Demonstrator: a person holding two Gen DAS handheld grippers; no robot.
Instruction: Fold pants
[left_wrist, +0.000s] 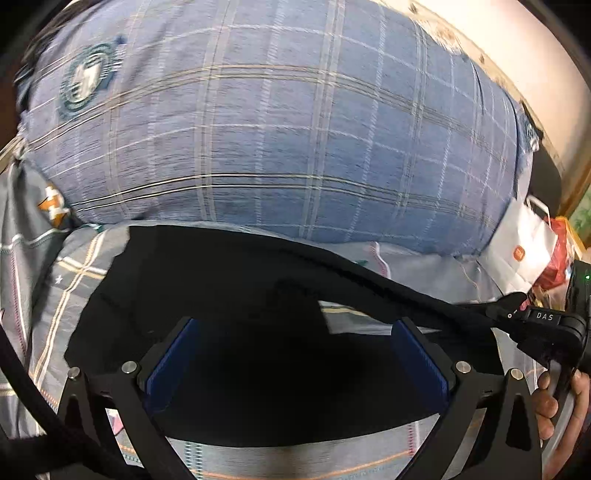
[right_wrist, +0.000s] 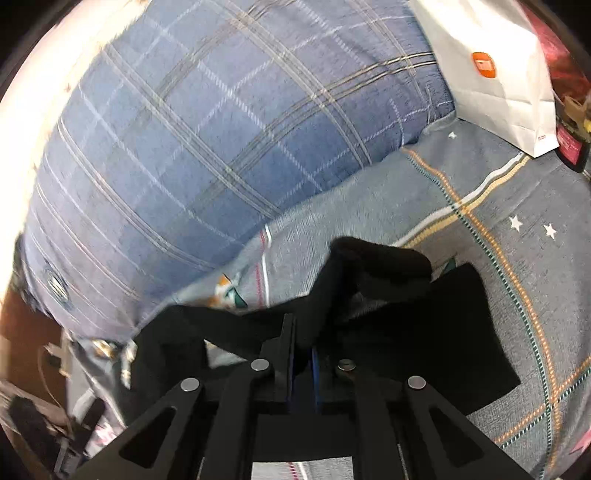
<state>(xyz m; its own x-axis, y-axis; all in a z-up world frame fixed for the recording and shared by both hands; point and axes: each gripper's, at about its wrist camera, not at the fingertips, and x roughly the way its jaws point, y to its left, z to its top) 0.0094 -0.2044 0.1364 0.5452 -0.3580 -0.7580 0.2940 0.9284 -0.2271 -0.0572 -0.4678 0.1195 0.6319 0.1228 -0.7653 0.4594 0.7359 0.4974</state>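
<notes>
Landmark: large blue plaid pillow (left_wrist: 280, 136) lying on a grey plaid bedsheet (right_wrist: 517, 280); all places below are given from it.
Task item: black fabric pants (left_wrist: 229, 280) spread on the sheet just in front of the pillow's near edge, partly lifted at one side.
Left gripper (left_wrist: 295, 354): black frame with blue ribbed pads, jaws standing wide apart; the pants lie under and between them, and no pad is seen pressing on the cloth.
Right gripper (right_wrist: 303, 365): jaws drawn nearly together, pinching a raised bunch of the pants between the blue pads; in the left wrist view a taut edge of the cloth runs up to its closed tip.
Hand (left_wrist: 557, 402): fingers wrapped round the right gripper's handle, at the right edge of the left wrist view.
Writing: white letters "DAS" on the right gripper's black body (left_wrist: 545, 316). Print on the paper bag is too small to read.
Bag: white paper bag with an orange square logo (right_wrist: 491, 85), standing at the pillow's right end, touching it.
Pillow emblem: round green-and-white badge (left_wrist: 86, 79) near the left end; lettering not legible.
Red packaging (right_wrist: 569, 85): beyond the white bag, away from the pillow.
</notes>
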